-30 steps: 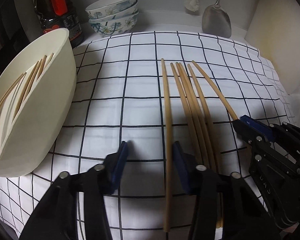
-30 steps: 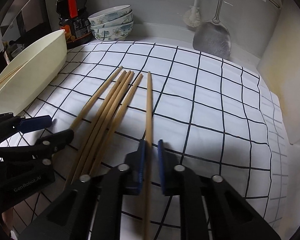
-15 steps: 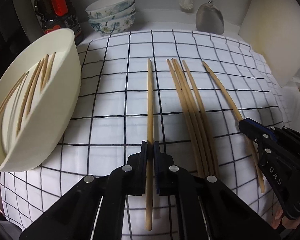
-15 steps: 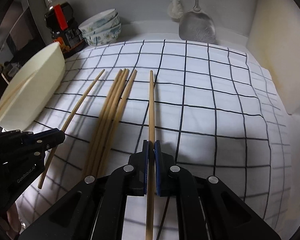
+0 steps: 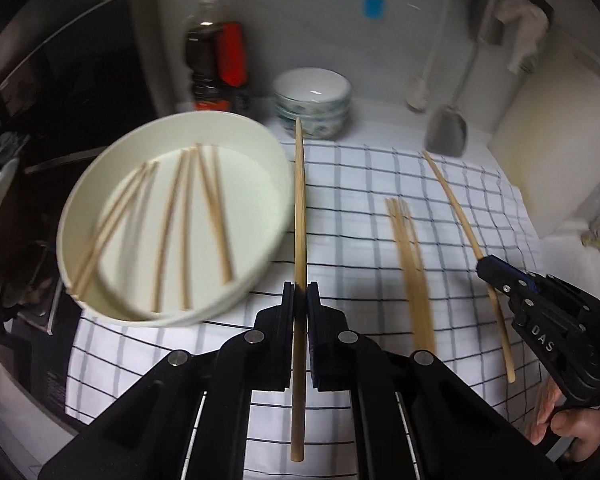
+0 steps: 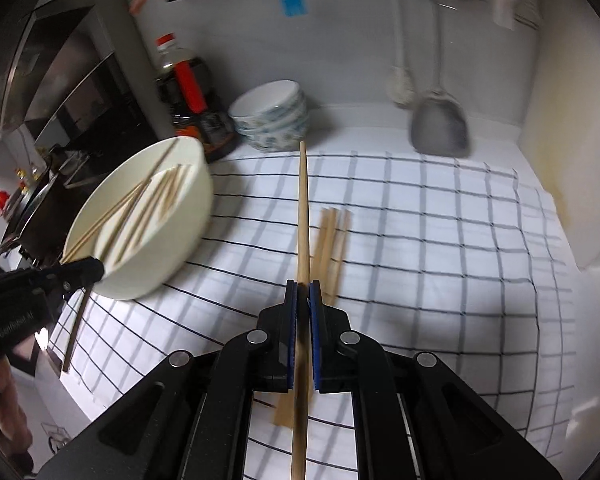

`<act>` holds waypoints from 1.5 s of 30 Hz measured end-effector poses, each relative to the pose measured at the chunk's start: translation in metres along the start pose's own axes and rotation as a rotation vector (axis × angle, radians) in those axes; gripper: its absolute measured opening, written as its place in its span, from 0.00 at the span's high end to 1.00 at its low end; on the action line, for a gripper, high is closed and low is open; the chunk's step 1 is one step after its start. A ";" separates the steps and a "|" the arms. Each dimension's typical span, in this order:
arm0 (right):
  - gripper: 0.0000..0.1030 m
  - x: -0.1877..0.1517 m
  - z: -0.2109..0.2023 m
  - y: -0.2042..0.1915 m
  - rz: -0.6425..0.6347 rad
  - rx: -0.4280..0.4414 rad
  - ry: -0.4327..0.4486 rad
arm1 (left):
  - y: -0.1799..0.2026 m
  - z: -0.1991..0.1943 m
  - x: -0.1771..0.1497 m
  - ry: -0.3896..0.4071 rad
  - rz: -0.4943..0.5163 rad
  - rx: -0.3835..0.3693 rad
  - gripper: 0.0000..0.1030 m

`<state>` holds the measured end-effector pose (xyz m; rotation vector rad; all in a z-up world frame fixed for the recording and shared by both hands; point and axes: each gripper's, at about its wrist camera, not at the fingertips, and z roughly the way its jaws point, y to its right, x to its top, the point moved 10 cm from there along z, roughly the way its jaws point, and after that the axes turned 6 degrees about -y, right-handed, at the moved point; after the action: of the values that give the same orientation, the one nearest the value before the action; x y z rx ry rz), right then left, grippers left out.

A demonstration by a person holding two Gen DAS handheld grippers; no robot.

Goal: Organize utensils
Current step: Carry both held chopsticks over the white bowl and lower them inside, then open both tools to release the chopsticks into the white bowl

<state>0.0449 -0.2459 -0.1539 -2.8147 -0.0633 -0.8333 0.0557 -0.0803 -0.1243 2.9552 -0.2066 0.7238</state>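
Both grippers have lifted off the checked cloth (image 5: 360,208) | left gripper (image 5: 299,298) pinches one chopstick (image 5: 299,208), right gripper (image 6: 303,296) pinches another chopstick (image 6: 303,208) | loose bundle (image 5: 410,264) between them, blurred, count unclear | cream bowl (image 5: 80,224) left of both holds about six chopsticks | three stacked bowls (image 5: 312,104) ahead.

2 wrist cams sat close above the checked cloth (image 5: 380,272), both facing the back wall; left looked from the left, right further right. Shared: cream basin (image 5: 172,216), bowl stack (image 6: 272,120).
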 end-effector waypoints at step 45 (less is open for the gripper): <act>0.71 0.101 0.112 -0.191 -0.041 0.077 -0.121 | -0.222 0.050 0.070 -0.069 -0.133 0.138 0.16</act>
<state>0.1710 -0.0377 -0.1557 -2.7970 -0.1684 -0.6539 0.1734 0.1252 -0.1483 3.0905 0.0362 0.6439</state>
